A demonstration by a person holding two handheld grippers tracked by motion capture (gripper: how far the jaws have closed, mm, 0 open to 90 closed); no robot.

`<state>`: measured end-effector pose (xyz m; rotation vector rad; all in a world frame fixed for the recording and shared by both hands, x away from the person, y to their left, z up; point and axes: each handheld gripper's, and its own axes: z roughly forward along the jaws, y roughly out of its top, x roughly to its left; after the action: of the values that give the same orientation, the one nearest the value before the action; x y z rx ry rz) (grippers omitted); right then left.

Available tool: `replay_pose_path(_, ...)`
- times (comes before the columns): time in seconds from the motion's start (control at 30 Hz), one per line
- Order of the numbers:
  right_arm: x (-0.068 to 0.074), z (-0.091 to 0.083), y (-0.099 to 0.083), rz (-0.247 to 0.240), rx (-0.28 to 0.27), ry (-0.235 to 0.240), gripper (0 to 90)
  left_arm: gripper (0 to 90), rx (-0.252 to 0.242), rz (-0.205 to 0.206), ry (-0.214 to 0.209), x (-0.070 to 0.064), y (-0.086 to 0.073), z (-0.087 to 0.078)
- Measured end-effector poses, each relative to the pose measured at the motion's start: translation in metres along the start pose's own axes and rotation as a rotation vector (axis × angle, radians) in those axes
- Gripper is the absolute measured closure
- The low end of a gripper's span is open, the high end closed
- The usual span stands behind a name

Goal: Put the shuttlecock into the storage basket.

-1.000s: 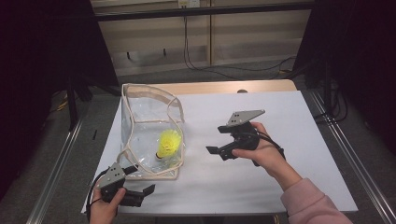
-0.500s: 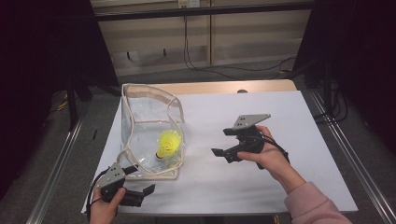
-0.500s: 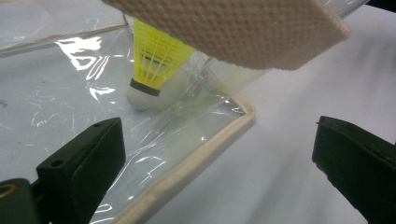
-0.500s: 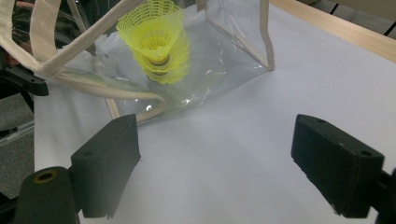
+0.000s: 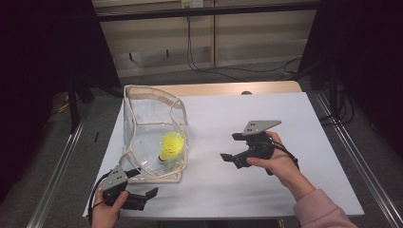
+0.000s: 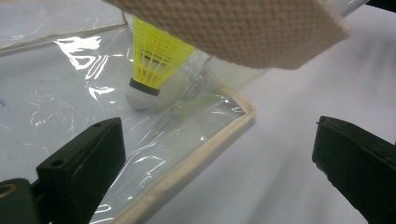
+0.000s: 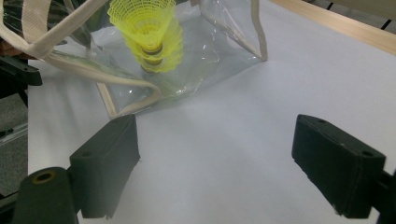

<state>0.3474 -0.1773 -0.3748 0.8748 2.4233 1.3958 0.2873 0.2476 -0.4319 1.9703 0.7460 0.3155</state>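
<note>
We work at a white table (image 5: 285,118) with a wooden strip along its far edge, under a dim room of dark curtains, a pale back wall and trailing cables. Our clear bag (image 5: 152,133) sits at nine o'clock, yellow shuttlecocks (image 5: 171,146) standing inside. Our left gripper (image 5: 142,197), at seven o'clock, gapes wide at the bag's trimmed corner. Our right gripper (image 5: 230,159), at four o'clock, stands wide open, empty.
</note>
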Motion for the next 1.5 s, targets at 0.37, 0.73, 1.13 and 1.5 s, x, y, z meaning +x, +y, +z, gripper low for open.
replay_pose_path(0.37, -0.004, -0.007, -0.013, 0.005, -0.015, -0.012, 14.3, 2.5, -0.003, 0.0, 0.0, 0.0, 0.0, 0.0)
replay_pose_path(0.73, -0.007, -0.014, -0.025, 0.012, -0.02, -0.025, 14.2, 2.5, 0.002, 0.004, 0.001, 0.0, 0.0, 0.0)
replay_pose_path(1.13, -0.012, -0.025, -0.036, 0.027, -0.028, -0.045, 14.0, 2.5, 0.003, 0.014, 0.012, 0.001, 0.0, 0.0)
replay_pose_path(1.5, -0.017, -0.032, -0.048, 0.044, -0.037, -0.061, 13.4, 2.5, 0.003, 0.002, 0.01, 0.0, 0.0, 0.0)
